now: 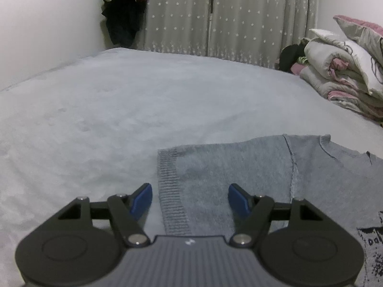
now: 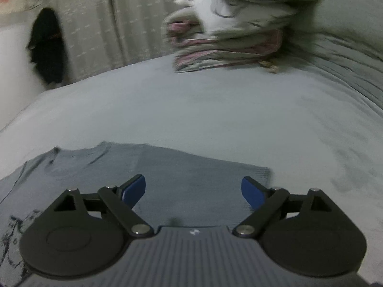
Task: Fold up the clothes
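A grey knitted sweater (image 1: 239, 167) with a dark print lies flat on the pale bed (image 1: 119, 107). In the left wrist view its left sleeve ends in a ribbed cuff (image 1: 171, 191). My left gripper (image 1: 190, 199) hovers over that cuff, open, its blue pads apart with nothing pressed between them. The right wrist view is blurred and shows the sweater (image 2: 186, 179) with its other sleeve end (image 2: 263, 174). My right gripper (image 2: 193, 192) hangs over this sleeve, open wide, with nothing gripped.
A pile of folded quilts and pillows (image 1: 347, 71) sits at the bed's far right, also seen as the quilt pile (image 2: 227, 35). Star-patterned curtains (image 1: 215, 16) hang behind. Dark clothes (image 1: 124, 12) hang in the corner by the white wall.
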The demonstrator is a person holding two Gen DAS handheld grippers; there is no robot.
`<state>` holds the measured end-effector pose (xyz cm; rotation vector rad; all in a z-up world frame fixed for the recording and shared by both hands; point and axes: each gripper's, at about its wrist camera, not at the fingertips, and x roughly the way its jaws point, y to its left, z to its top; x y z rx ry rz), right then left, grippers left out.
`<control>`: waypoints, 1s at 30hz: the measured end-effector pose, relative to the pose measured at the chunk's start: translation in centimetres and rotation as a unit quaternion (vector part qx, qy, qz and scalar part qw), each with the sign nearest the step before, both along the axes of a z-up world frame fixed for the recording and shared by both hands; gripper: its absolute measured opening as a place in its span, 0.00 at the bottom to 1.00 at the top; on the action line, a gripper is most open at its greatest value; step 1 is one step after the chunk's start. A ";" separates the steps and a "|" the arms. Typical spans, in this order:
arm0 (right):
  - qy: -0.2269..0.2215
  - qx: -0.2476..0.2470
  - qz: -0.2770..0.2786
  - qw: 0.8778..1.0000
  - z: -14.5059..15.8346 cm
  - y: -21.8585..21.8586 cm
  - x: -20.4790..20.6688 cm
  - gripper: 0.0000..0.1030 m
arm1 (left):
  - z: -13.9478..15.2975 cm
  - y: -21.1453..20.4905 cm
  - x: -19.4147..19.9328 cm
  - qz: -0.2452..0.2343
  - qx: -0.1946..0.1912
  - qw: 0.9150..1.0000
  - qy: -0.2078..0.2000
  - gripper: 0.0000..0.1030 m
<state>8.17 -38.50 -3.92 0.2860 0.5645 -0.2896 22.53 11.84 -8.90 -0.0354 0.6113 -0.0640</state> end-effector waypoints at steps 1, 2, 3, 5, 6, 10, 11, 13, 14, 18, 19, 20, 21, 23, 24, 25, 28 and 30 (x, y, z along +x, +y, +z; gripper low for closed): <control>0.003 0.005 -0.009 1.000 -0.2 -0.6 -0.2 0.87 | 0.4 -0.3 -0.1 0.001 0.008 1.000 0.005 0.66; 0.007 0.008 -0.018 1.000 -0.4 -1.1 -0.3 0.87 | 0.8 -0.6 -0.2 0.001 0.015 1.000 0.006 0.66; 0.014 0.007 -0.028 0.999 -0.6 -1.4 -0.4 0.87 | 1.3 -1.0 -0.4 0.000 0.022 1.000 0.008 0.66; 0.026 -0.004 -0.043 0.999 -0.9 -1.5 -0.7 0.87 | 2.3 -2.0 -0.7 -0.004 0.024 1.000 0.011 0.66; 0.030 -0.010 -0.048 0.998 -1.0 -1.6 -0.9 0.87 | 2.7 -2.6 -0.8 -0.006 0.021 1.000 0.016 0.66; 0.044 -0.033 -0.067 0.996 -1.2 -1.5 -1.2 0.87 | 4.1 -6.3 -1.2 -0.041 -0.001 0.998 0.038 0.66; 0.050 -0.040 -0.071 0.995 -1.4 -1.5 -1.3 0.87 | 4.3 -7.5 -1.4 -0.053 -0.005 0.998 0.041 0.66; 0.059 -0.044 -0.069 0.995 -1.8 -1.6 -1.1 0.87 | 4.8 -10.3 -1.8 -0.081 -0.010 0.996 0.042 0.66; 0.062 -0.044 -0.068 0.995 -2.0 -1.6 -1.0 0.86 | 5.1 -11.7 -1.9 -0.095 -0.011 0.995 0.042 0.67; 0.070 -0.034 -0.057 0.995 -2.5 -1.7 -0.6 0.83 | 5.3 -17.1 -2.8 -0.144 -0.007 0.989 0.038 0.67; 0.073 -0.035 -0.057 0.995 -2.6 -1.6 -0.4 0.83 | 5.3 -18.3 -3.0 -0.153 -0.009 0.988 0.037 0.67; 0.075 -0.038 -0.057 0.995 -2.6 -1.5 -0.4 0.83 | 5.2 -19.4 -3.2 -0.160 -0.014 0.986 0.038 0.67; 0.076 -0.040 -0.057 0.995 -2.6 -1.5 -0.3 0.83 | 5.1 -20.2 -3.3 -0.165 -0.017 0.985 0.040 0.67; 0.077 -0.044 -0.056 0.994 -2.6 -1.3 -0.3 0.83 | 4.7 -21.8 -3.5 -0.170 -0.024 0.984 0.046 0.67; 0.078 -0.045 -0.056 0.994 -2.6 -1.2 -0.3 0.83 | 4.6 -22.4 -3.6 -0.171 -0.026 0.984 0.050 0.67; 0.078 -0.046 -0.057 0.994 -2.7 -1.2 -0.2 0.83 | 4.4 -23.0 -3.7 -0.173 -0.029 0.983 0.054 0.67; 0.077 -0.048 -0.058 0.994 -2.9 -1.0 0.0 0.83 | 3.9 -24.3 -3.9 -0.178 -0.032 0.982 0.060 0.68; 0.078 -0.052 -0.057 0.994 -2.9 -0.9 0.1 0.82 | 3.4 -24.9 -4.1 -0.179 -0.030 0.982 0.061 0.68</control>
